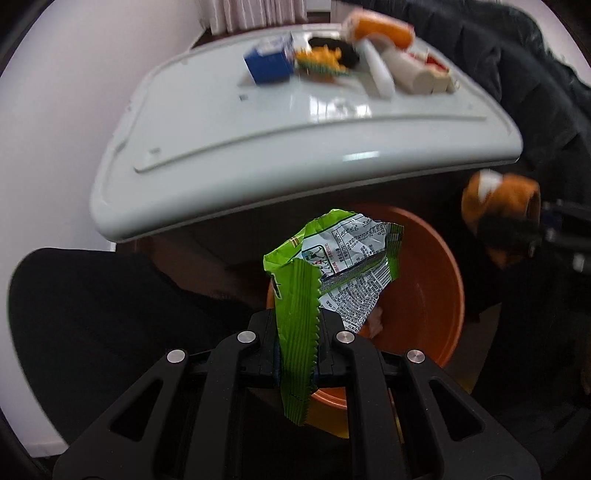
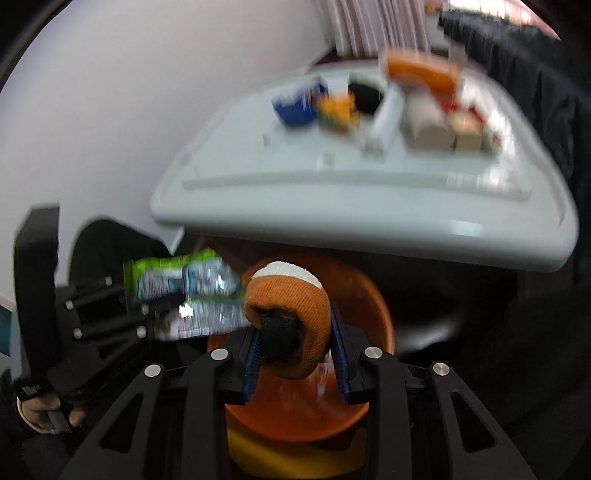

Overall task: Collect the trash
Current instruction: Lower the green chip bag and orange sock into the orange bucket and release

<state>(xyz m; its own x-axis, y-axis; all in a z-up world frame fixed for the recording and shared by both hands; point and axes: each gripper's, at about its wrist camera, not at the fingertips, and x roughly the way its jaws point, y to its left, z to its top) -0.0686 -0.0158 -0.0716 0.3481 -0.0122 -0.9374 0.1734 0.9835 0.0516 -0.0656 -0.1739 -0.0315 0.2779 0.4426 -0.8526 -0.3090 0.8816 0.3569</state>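
My left gripper (image 1: 297,343) is shut on a crumpled green and silver snack wrapper (image 1: 332,273) and holds it above an orange bin (image 1: 436,280) on the floor. The wrapper also shows in the right wrist view (image 2: 184,295), blurred, at the left. My right gripper (image 2: 295,354) is shut on a rolled orange knitted piece with a white band (image 2: 291,306), over the same orange bin (image 2: 369,302). That orange piece and the right gripper show at the right edge of the left wrist view (image 1: 506,206).
A white table (image 1: 295,125) rises behind the bin, with a blue carton (image 1: 269,62), an orange packet (image 1: 321,59), white tubes (image 1: 402,70) and an orange roll (image 1: 384,26) at its far side. A black coat (image 1: 517,74) hangs at the right. A dark shape (image 1: 92,314) lies at the left.
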